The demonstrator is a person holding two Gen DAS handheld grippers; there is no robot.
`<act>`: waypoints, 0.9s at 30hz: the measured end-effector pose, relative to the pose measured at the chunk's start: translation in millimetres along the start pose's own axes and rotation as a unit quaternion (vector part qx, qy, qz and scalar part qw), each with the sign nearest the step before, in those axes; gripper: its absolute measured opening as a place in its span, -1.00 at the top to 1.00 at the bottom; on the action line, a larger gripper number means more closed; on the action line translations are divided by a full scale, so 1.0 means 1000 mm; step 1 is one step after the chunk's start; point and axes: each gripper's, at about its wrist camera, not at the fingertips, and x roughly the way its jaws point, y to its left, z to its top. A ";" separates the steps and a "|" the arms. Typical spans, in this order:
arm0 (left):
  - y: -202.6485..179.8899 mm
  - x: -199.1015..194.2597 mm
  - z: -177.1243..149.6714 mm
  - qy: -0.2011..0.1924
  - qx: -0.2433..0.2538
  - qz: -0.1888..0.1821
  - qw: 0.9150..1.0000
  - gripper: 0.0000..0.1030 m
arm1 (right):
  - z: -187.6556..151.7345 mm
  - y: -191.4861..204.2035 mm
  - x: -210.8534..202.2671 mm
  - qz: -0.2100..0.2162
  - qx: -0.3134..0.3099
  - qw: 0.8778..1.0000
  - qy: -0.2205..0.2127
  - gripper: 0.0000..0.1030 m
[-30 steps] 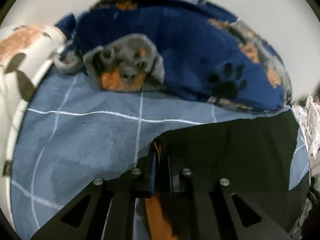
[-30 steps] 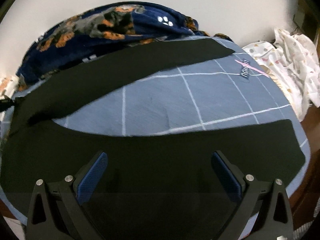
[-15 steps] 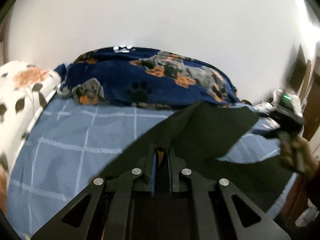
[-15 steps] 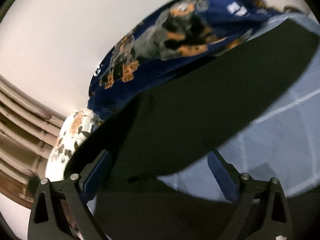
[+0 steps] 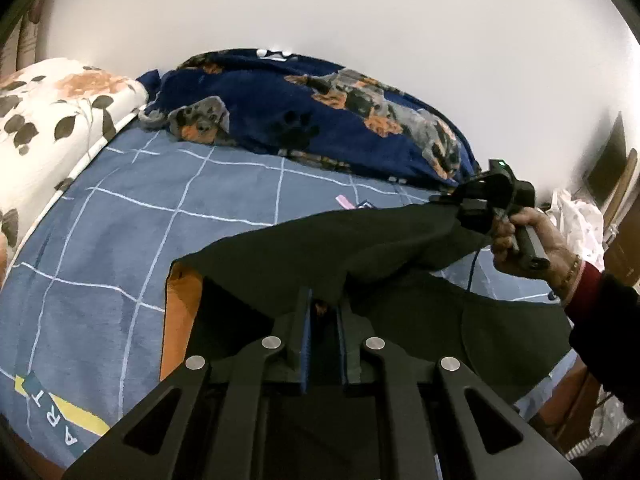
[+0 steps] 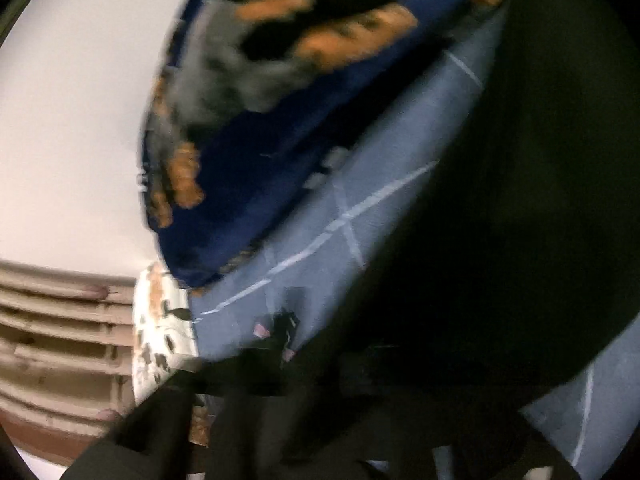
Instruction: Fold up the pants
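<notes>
Here, item by item. Pants (image 5: 360, 248): black, lifted off the bed (image 5: 132, 216) and stretched between the two grippers, with a lower layer lying on the blue checked cover; an orange lining strip shows at the near left edge.

Left gripper (image 5: 322, 312): low centre of the left wrist view, blue-padded fingers (image 5: 305, 340) drawn together and clamped on a fold of the pants.

Right gripper (image 5: 460, 204): seen from the left wrist view at right, held in the right hand (image 5: 528, 240), its tip meeting the raised end of the pants; cloth bunches there, so it appears to grip them, though the fingers themselves are hidden. The right wrist view is blurred and mostly filled with dark cloth; the finger state cannot be told from it.

Dog-print blanket (image 5: 320, 116): navy, heaped along the wall at the far side of the bed.

Floral pillow (image 5: 52, 108): white with orange and black leaves, at the bed's left edge.
</notes>
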 end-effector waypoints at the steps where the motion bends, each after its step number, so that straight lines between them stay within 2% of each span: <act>1: 0.001 -0.001 0.000 0.001 0.000 0.005 1.000 0.79 | -0.009 0.000 -0.008 0.003 -0.013 1.000 -0.011 0.87; 6: 0.018 -0.007 -0.003 0.014 -0.004 0.027 1.000 0.78 | -0.063 -0.002 -0.057 0.023 -0.059 0.997 -0.038 0.88; 10: 0.028 -0.010 -0.013 0.040 0.010 0.052 0.998 0.77 | -0.133 -0.010 -0.094 0.024 -0.090 0.995 -0.039 0.88; 15: 0.033 -0.008 -0.035 0.070 0.028 0.078 0.994 0.75 | -0.197 -0.028 -0.103 0.007 -0.094 0.995 -0.030 0.89; 21: 0.039 -0.014 -0.054 0.080 0.028 0.096 0.992 0.73 | -0.235 -0.060 -0.103 -0.005 -0.075 0.997 -0.004 0.89; 27: 0.044 -0.013 -0.068 0.090 0.041 0.120 0.988 0.70 | -0.253 -0.072 -0.088 -0.020 -0.069 0.997 0.018 0.89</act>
